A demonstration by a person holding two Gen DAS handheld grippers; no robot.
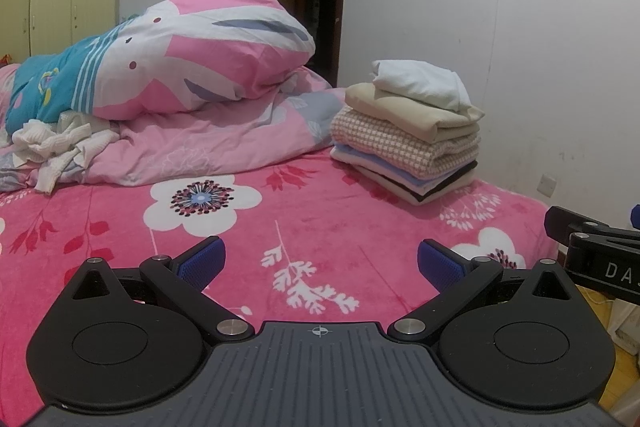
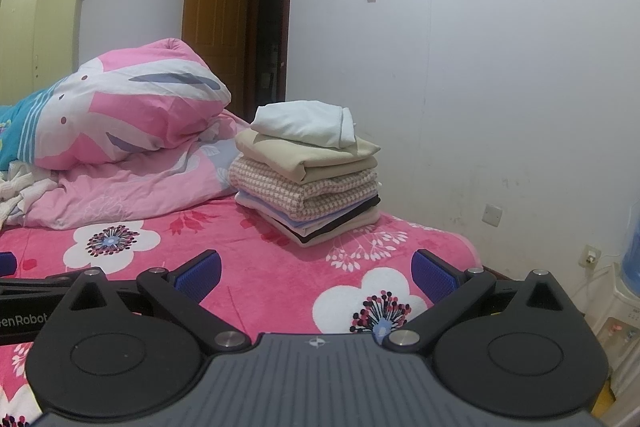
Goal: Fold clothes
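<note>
Your left gripper [image 1: 320, 263] and right gripper [image 2: 316, 273] hover low over the pink floral bed [image 1: 248, 251], both with jaws spread wide and holding nothing. The unfolded white knit garment [image 1: 52, 147] lies crumpled at about ten o'clock from the left jaws, against the heaped duvet [image 1: 192, 59], its long axis hard to tell, so the left hand looks nearer. The folded stack [image 2: 308, 167], white piece on top, stands at one o'clock.
</note>
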